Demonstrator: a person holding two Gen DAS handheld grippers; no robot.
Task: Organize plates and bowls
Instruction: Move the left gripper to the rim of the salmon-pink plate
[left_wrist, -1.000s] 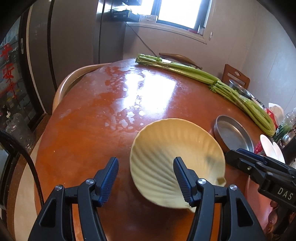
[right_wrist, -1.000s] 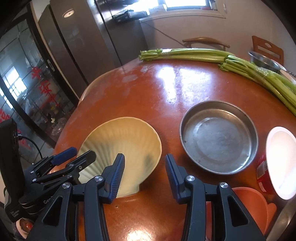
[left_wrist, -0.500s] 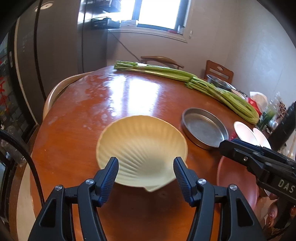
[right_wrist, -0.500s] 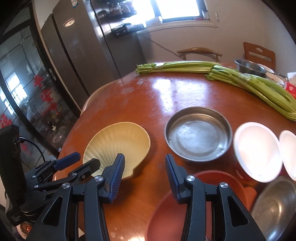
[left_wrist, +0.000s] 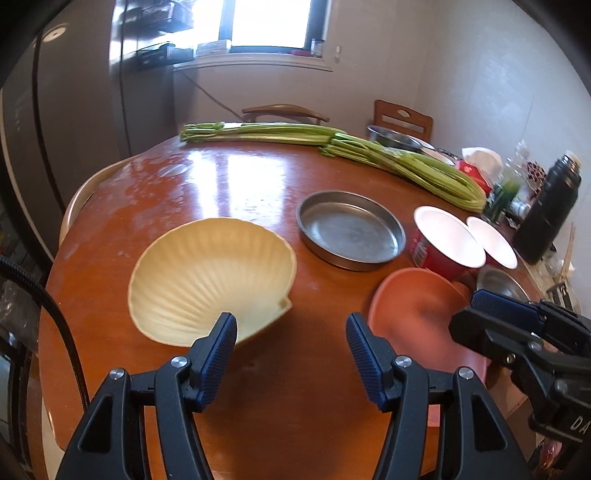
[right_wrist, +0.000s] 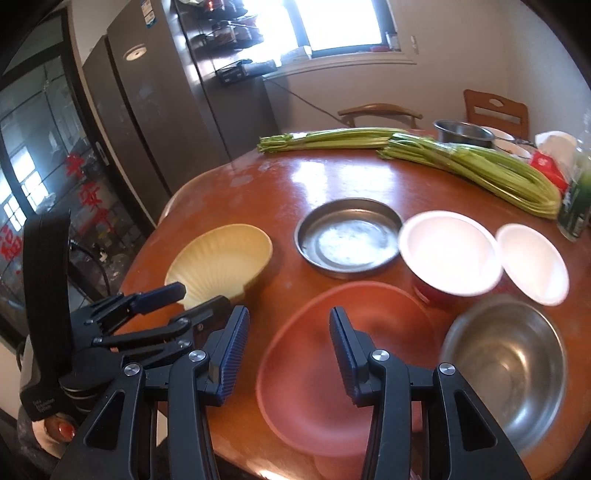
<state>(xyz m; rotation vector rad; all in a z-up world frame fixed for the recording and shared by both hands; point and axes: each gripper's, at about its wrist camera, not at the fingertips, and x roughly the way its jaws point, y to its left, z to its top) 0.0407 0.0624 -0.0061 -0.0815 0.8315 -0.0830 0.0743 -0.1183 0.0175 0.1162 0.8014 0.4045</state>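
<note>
Two grippers, both empty. Left wrist view: left gripper (left_wrist: 291, 336) spread wide, hanging just short of the shell plate (left_wrist: 212, 280) on the table (left_wrist: 221, 184). Right wrist view: right gripper (right_wrist: 288, 330) spread over the pink plate (right_wrist: 343, 358). Advice: pinch that plate's near rim, lift level, avoid the steel bowl (right_wrist: 506, 369).

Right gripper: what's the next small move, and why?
Probably ease the right gripper down and forward onto the near rim of the pink plate. It is open and empty with the plate right ahead of it, and the left gripper is open too, beside the shell dish.
</note>
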